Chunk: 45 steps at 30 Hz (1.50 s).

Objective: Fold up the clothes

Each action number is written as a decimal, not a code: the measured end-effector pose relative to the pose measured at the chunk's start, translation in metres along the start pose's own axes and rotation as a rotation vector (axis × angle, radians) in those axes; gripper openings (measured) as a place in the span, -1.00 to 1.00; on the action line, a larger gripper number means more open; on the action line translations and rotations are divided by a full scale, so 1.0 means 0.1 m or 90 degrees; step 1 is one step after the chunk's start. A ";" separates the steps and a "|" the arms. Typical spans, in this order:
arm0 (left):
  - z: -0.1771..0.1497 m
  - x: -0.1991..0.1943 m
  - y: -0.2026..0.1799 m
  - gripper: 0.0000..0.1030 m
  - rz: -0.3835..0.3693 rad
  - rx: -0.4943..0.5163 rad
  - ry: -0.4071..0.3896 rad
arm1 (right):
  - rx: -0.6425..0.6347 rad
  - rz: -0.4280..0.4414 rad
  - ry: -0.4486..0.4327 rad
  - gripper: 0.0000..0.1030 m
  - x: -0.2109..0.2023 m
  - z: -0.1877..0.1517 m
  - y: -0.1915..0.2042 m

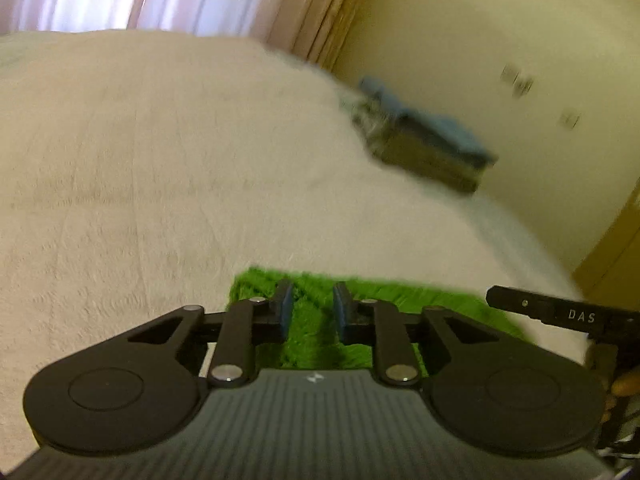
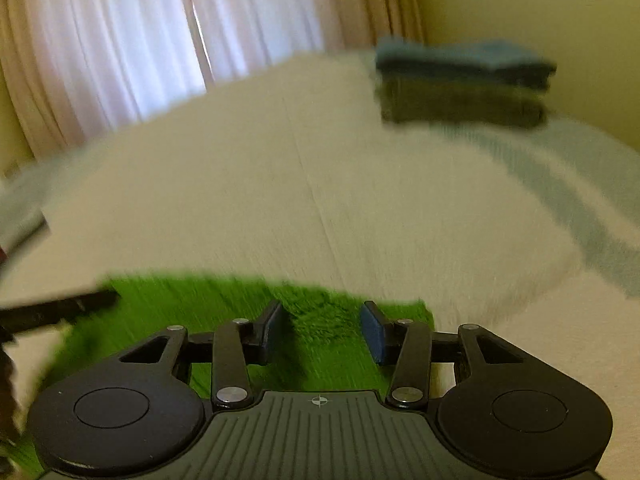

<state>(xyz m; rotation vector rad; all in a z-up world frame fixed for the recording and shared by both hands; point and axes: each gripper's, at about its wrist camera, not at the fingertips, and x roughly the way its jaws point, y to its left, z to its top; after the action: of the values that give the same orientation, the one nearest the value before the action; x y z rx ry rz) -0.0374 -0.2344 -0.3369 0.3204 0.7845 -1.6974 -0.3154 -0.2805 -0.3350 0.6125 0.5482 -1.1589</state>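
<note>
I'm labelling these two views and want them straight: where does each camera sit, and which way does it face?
Left wrist: on the left gripper, looking along its fingers, tilted down over the green cloth and the bed; the right gripper's tip and some fingers show at the right edge.
Right wrist: on the right gripper, angled down over the same cloth toward the curtain; a dark bar, probably the left gripper, enters at the left.
Shared: green cloth, bed, folded stack, curtain.
</note>
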 end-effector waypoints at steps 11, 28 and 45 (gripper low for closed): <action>-0.20 -0.35 -0.13 -0.88 0.047 -0.023 -0.040 | -0.003 -0.017 -0.047 -0.12 -0.73 -0.24 -0.04; -0.83 -1.03 -0.62 -0.80 0.117 -0.051 -0.024 | -0.044 -0.003 -0.059 -0.12 -1.32 -0.82 0.19; -1.10 -1.33 -1.22 -0.45 0.205 -0.007 0.052 | -0.001 0.005 0.017 0.68 -1.64 -1.09 0.27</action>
<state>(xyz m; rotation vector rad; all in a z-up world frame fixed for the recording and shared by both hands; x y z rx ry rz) -0.1354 -0.0507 -0.2996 0.4837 0.7578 -1.3843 -0.3494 -0.0884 -0.2973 0.6291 0.5685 -1.1448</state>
